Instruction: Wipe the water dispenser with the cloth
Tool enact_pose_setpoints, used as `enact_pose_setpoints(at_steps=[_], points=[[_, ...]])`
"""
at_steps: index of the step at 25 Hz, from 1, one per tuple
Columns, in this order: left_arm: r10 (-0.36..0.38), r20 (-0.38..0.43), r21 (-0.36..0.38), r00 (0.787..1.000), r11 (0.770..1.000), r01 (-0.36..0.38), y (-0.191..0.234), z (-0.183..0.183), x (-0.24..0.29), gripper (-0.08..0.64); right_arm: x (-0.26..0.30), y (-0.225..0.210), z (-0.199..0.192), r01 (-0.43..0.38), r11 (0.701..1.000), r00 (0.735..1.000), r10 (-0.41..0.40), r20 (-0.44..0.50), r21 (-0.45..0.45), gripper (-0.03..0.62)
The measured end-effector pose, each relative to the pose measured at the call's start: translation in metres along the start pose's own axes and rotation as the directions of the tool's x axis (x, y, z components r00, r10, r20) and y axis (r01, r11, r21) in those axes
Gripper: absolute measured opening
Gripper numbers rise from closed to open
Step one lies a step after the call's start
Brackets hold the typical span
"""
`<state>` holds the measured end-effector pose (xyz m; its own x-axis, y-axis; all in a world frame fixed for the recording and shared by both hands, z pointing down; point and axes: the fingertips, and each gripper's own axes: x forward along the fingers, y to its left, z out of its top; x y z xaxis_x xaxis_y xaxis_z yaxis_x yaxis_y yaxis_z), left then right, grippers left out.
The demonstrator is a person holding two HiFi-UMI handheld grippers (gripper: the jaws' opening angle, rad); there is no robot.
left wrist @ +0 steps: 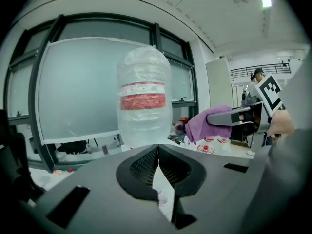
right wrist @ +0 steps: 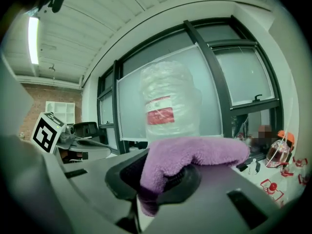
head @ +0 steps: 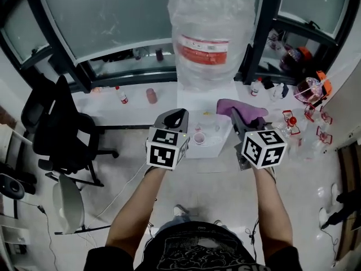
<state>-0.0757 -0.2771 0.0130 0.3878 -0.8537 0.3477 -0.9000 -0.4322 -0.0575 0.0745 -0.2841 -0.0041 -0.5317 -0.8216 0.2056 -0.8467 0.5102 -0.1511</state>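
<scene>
Crosswise, cloth (right wrist: 195, 156) in right gripper (right wrist: 163, 177).

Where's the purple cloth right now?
The purple cloth is clamped in the right gripper, right of centre in the head view, over the right side of the water dispenser, just below the water bottle.

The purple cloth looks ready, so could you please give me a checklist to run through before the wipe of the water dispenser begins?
1. The cloth is clamped by the right gripper: ok, jaws shut on it.
2. A fold of the cloth sticks out past the jaws: ok.
3. The left gripper is free: ok, jaws together, nothing between.
4. The water dispenser is ahead of both grippers, bottle seated: ok.
5. Dispenser top free of loose things: cannot tell; a small pink piece sits there.
6. Cloth touching the dispenser: cannot tell.
</scene>
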Motion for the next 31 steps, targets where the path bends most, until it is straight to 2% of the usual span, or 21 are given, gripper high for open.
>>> enact_pose_setpoints(at_steps=[4, 13, 21, 31], points=[[0.009, 0.012, -0.037, 1.0, 0.999, -0.009, 0.023, -0.003, -0.013, 0.026, 0.003, 0.018, 0.009, 0.021, 1.0, 0.999, -0.021, 0.026, 0.007, 0.043], [-0.005, 0.014, -0.011, 1.0, 1.0, 0.005, 0.065, -0.008, -0.018, 0.026, 0.032, 0.056, 0.008, 0.044, 0.998, 0.998, -0.042, 0.044, -0.049, 0.043], [-0.047, 0.007, 0.008, 0.999, 0.999, 0.047, 0.069, -0.011, -0.013, 0.026, 0.035, 0.061, 0.01, 0.086, 0.995, 0.995, -0.083, 0.056, -0.045, 0.043], [-0.065, 0.004, 0.012, 0.998, 0.998, 0.065, 0.07, -0.013, -0.014, 0.026, 0.033, 0.066, 0.01, 0.106, 0.993, 0.993, -0.103, 0.051, -0.056, 0.043]])
